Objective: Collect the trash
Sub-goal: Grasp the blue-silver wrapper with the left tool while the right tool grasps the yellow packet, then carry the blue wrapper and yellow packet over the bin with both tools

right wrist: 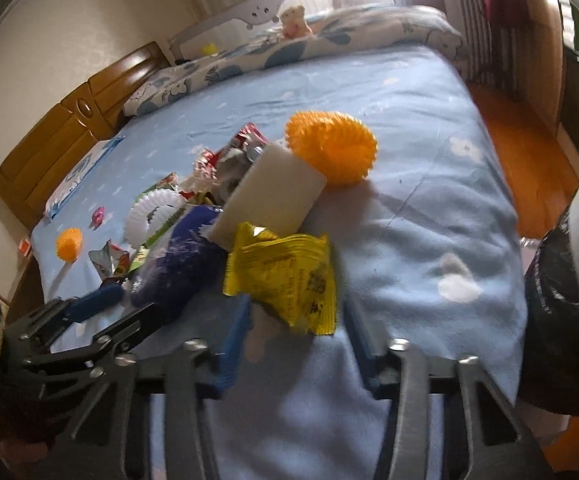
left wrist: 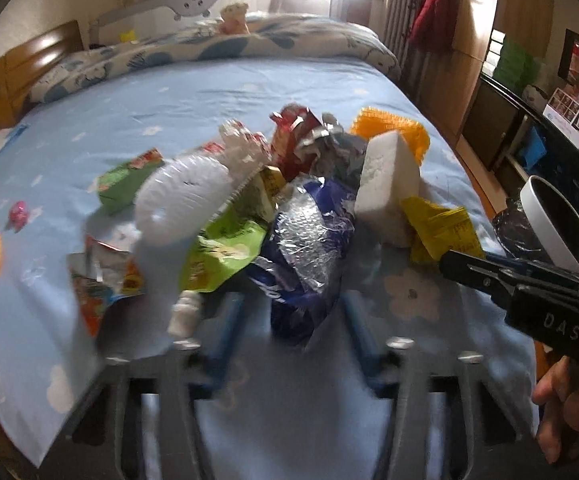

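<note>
Blue bed sheet (right wrist: 429,128) carrying a heap of wrappers (left wrist: 249,208) near its front edge. Left gripper (left wrist: 289,312), jaws wide, straddles a blue foil bag (left wrist: 305,248); right gripper (right wrist: 297,320), jaws wide, around a yellow packet (right wrist: 285,276). White bin (left wrist: 557,228) off the right edge.

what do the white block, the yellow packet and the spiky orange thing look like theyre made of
White block: probably foam or sponge, with matte, flat faces and no shine.
Yellow packet: thin plastic film, glossy, creased, with printed text.
Spiky orange thing: looks like soft moulded plastic or rubber, evenly coloured and covered in short nubs; which of the two, the look leaves open.
</note>
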The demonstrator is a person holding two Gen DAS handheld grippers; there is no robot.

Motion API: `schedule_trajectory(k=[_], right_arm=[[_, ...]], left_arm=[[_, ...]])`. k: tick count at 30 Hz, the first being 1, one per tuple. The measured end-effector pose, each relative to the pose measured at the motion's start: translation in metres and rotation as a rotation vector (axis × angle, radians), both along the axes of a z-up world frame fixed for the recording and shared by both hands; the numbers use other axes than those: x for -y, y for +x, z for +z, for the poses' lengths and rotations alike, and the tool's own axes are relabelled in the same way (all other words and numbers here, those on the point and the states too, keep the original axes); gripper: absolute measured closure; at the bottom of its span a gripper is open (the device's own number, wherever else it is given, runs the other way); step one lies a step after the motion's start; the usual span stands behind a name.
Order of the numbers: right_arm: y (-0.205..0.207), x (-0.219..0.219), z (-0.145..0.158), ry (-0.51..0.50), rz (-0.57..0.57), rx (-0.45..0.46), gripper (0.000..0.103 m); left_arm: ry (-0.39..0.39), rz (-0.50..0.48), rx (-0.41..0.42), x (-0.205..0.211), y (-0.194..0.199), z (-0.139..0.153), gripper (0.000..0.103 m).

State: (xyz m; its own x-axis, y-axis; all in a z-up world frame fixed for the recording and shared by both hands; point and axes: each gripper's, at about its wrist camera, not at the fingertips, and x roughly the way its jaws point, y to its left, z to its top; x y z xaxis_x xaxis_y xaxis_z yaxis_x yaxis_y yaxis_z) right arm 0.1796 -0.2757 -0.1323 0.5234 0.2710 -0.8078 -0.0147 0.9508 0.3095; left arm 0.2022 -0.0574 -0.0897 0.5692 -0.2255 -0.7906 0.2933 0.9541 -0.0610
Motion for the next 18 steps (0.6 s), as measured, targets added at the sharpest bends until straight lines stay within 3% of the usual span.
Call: schedule_trajectory(k=[1,4,18], right_arm=[[0.001,0.002,-0.002,0.001,0.0,-0.008,0.087],[-0.002,0.006,-0.002,0.028,-0.005,-0.003,0.091],[-0.053,0.037,0.034,0.065,-0.055,0.058,0.094]], left_arm=[[-0.013,-0.008,-0.019,0.0,0.003,-0.003,0.085],[-0.031,-0.012,-0.018,-0.001,0.004,-0.004,0.092],[-0.063,-0.111,0.041,-0.002,-0.063,0.031,0.094]])
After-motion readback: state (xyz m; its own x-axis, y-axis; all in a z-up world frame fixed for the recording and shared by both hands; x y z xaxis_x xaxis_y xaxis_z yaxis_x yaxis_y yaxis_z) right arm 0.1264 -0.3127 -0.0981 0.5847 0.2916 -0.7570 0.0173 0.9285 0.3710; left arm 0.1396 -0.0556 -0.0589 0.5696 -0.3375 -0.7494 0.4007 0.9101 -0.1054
